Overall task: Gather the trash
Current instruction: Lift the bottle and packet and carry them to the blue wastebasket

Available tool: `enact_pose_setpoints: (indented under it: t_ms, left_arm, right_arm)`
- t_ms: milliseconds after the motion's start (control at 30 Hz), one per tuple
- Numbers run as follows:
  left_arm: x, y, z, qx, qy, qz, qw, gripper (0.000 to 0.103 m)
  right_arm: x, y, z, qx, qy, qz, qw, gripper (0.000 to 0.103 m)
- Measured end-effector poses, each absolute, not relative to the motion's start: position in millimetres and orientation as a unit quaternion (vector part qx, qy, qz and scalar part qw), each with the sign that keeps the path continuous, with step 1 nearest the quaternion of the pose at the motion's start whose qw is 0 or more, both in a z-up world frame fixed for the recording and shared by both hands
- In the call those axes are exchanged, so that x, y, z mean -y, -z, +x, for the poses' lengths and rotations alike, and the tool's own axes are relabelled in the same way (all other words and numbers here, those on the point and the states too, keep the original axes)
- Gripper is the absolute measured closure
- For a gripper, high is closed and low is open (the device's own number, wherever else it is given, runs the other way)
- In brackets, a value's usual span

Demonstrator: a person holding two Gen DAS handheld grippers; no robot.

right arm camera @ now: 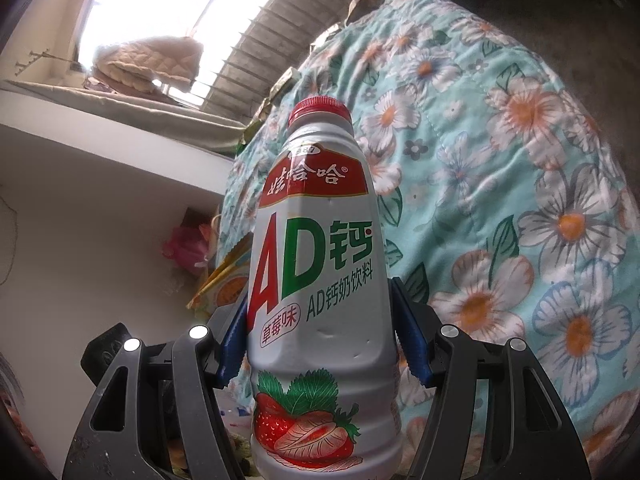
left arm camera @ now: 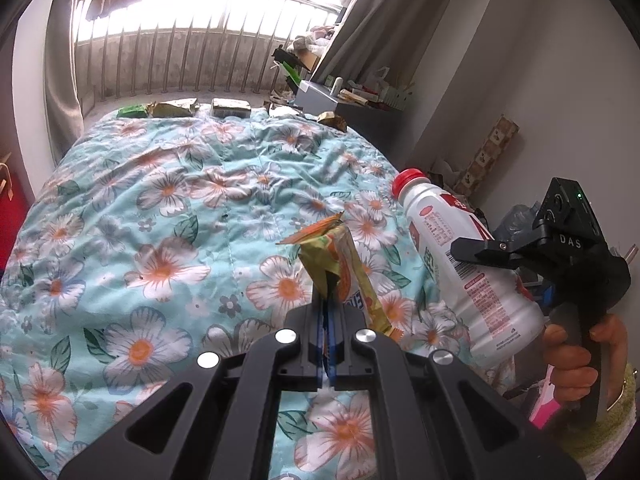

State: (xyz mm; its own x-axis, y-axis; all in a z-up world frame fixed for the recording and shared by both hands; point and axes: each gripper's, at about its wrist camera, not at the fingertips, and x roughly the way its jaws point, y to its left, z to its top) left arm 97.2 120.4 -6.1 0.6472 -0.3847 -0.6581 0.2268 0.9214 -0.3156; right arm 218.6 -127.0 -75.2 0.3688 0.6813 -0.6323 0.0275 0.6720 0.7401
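So the two bits of trash in play are both already off the bed. The snack wrapper, a yellow-orange crinkly packet, sits pinched in the left claw, whose jaws are squeezed fully together on it. That makes sense: it's thin film, so anything less than a full pinch and it would slide out. Most of the packet sticks up and forward past the fingertips, flopping a bit to the right.

The milk drink bottle, white with a red cap and a strawberry label, is in the right claw. Here the jaws stand fairly wide with the blue pads pressing on either side of the lower body, cap pointing away from the claw. Gripping the fat part instead of the neck looks like the steadier choice, since the body has flat-ish sides to bite on.

From the left wrist view, the bottle hangs just to the right of the left claw, with the person's hand wrapped around the right handle.

Below and ahead of both claws is the floral quilt on the bed. Well beyond the claws, along the far edge, more wrappers lie in a row, so I'd guess collecting is only partway done. The bin isn't visible, can't tell where it is.
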Motion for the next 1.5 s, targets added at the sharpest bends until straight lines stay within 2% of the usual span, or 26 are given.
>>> enact_pose_setpoints:
  t_ms: [433, 600, 800, 1133, 1300, 1500]
  left_arm:
    - [-93, -43, 108, -0.342, 0.238, -0.072, 0.906, 0.102]
    - [-53, -72, 126, -0.329, 0.301, -0.052, 0.894, 0.102]
    - [36, -80, 150, -0.356, 0.383, -0.001, 0.852, 0.102]
    - [219, -11, 171, -0.474, 0.458, 0.097, 0.746, 0.102]
    - [303, 36, 173, -0.505, 0.460, 0.156, 0.714, 0.102]
    - [396, 91, 173, -0.517, 0.461, 0.216, 0.689, 0.100]
  right_arm:
    - [225, 32, 165, -0.407, -0.154, 0.407, 0.803, 0.043]
    - [302, 18, 110, -0.330, -0.067, 0.444, 0.830, 0.043]
    - [382, 39, 46, -0.288, 0.071, 0.473, 0.830, 0.043]
    - [449, 129, 21, -0.299, 0.192, 0.524, 0.774, 0.043]
    - [480, 181, 25, -0.321, 0.218, 0.552, 0.738, 0.043]
    - [499, 204, 35, -0.332, 0.225, 0.565, 0.721, 0.042]
